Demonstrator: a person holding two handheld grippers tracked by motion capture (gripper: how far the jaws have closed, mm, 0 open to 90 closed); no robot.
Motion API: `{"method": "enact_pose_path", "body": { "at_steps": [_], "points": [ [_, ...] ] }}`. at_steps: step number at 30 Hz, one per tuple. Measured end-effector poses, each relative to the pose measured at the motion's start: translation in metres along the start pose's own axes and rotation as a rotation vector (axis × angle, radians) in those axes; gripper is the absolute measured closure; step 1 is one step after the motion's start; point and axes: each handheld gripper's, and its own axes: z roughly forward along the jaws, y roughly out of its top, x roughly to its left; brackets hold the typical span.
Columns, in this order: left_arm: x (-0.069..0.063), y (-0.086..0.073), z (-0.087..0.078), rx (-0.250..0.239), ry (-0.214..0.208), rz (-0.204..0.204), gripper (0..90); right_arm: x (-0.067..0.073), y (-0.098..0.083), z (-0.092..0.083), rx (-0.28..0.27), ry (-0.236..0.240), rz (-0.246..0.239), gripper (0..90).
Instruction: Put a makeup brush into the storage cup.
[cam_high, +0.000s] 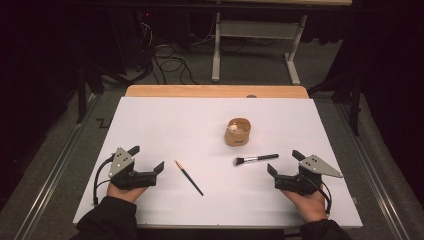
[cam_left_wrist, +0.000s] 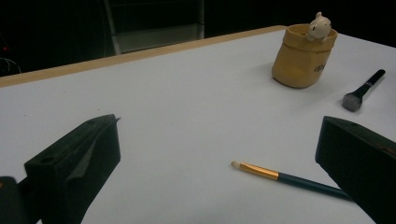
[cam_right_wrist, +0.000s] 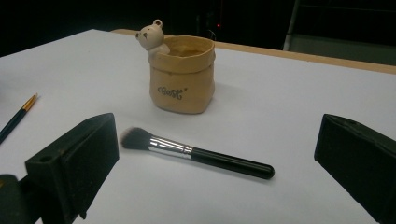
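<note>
Nothing looks done yet. Both claws rest on the white surface (cam_high: 165, 120), jaws wide and empty. Just ahead of the right claw (cam_high: 284, 166) lies the makeup brush (cam_right_wrist: 196, 153), flat, and beyond it stands the tan cup (cam_right_wrist: 182, 74) with its bear. The thin brush (cam_left_wrist: 289, 178) lies just in front of the left claw (cam_high: 146, 158). Judging by this, both brushes remain to be picked up, probably for the cup.

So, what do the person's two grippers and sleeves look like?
Both the left gripper and the right gripper are black, blocky, two-jawed tools. Each carries a grey three-cornered plate with small dark holes and trails a black cable. The person wears dark sleeves; the hands are bare.
</note>
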Motion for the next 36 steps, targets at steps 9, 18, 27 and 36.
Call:
{"method": "enact_pose_path", "body": {
  "at_steps": [9,18,27,36],
  "points": [
    [0.000,0.000,0.000,0.006,0.001,0.002,0.7,0.000,0.000,0.000,0.006,0.002,-0.002,0.5],
    [0.002,-0.001,0.002,0.030,0.012,-0.003,0.8,0.000,-0.001,0.002,0.014,0.004,-0.003,0.5],
    [0.003,-0.004,0.006,0.078,0.027,-0.006,0.9,0.000,-0.002,0.003,0.022,0.003,-0.004,0.5],
    [0.005,-0.007,0.011,0.149,0.036,-0.022,1.1,0.000,-0.004,0.006,0.039,0.005,-0.005,0.5]
  ]
}}
